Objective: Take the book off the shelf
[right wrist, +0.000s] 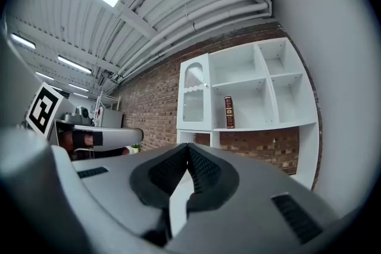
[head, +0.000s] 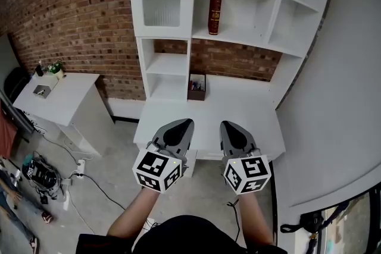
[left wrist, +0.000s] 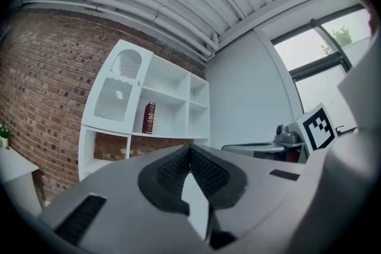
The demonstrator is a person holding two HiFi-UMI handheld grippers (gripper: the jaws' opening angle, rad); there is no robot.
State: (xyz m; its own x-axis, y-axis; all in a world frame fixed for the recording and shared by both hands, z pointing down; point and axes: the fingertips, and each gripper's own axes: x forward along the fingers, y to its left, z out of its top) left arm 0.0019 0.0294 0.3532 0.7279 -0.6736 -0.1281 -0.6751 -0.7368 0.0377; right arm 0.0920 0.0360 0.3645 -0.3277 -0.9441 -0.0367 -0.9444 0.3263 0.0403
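Both far from book: left claw, right claw.

The book is a dark red hardback with gold bands across its spine. It stands upright, spine outward, alone on the white shelf, near the left end of its open compartment.
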